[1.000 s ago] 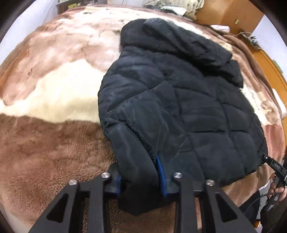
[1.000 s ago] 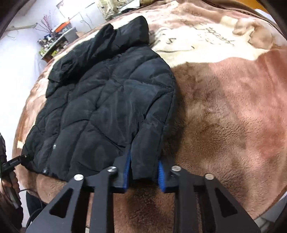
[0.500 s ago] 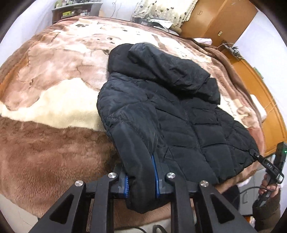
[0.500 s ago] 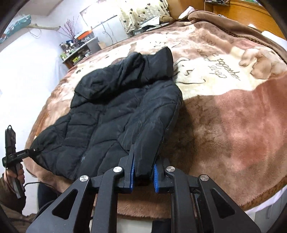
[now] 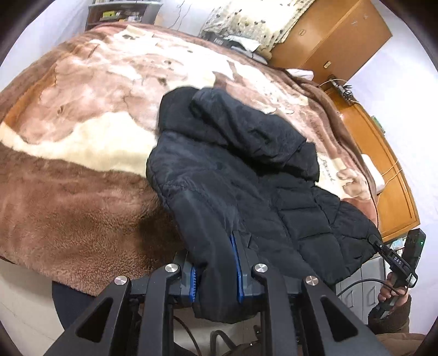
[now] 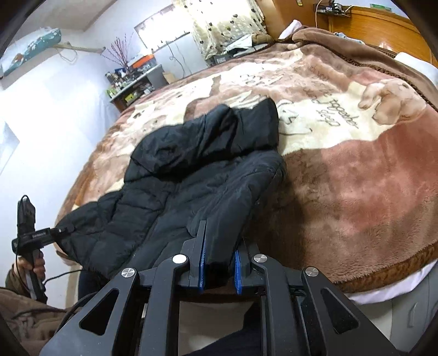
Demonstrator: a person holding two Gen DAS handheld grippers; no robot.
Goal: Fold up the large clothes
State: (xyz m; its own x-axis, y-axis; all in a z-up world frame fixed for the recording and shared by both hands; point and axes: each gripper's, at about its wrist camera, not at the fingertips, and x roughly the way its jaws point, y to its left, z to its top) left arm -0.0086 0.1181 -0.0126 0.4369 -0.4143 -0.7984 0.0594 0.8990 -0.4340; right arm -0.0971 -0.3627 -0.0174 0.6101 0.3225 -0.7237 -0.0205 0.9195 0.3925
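Note:
A black quilted puffer jacket [image 5: 246,186] lies on the bed with its hood [image 5: 241,120] toward the far side. My left gripper [image 5: 216,271] is shut on the cuff of one sleeve [image 5: 202,219], lifted past the bed's near edge. My right gripper [image 6: 219,268] is shut on the cuff of the other sleeve [image 6: 232,208], also lifted off the blanket. The jacket [image 6: 169,191] and hood [image 6: 208,134] show in the right wrist view. Each gripper appears in the other's view, the right gripper [image 5: 394,260] and the left gripper [image 6: 35,235], at the jacket's hem corners.
A plush brown, pink and cream blanket [image 5: 82,137] covers the bed [image 6: 369,191]. A wooden cabinet [image 5: 336,38] and headboard [image 5: 388,169] stand to the right. A cluttered shelf [image 6: 131,79] stands by the far wall. Pillows [image 6: 227,24] lie beyond the bed.
Both grippers have closed onto the sleeve cuffs and pulled back and up toward the bed's near edge, lifting the sleeves. The jacket has slid nearer the bed edge.

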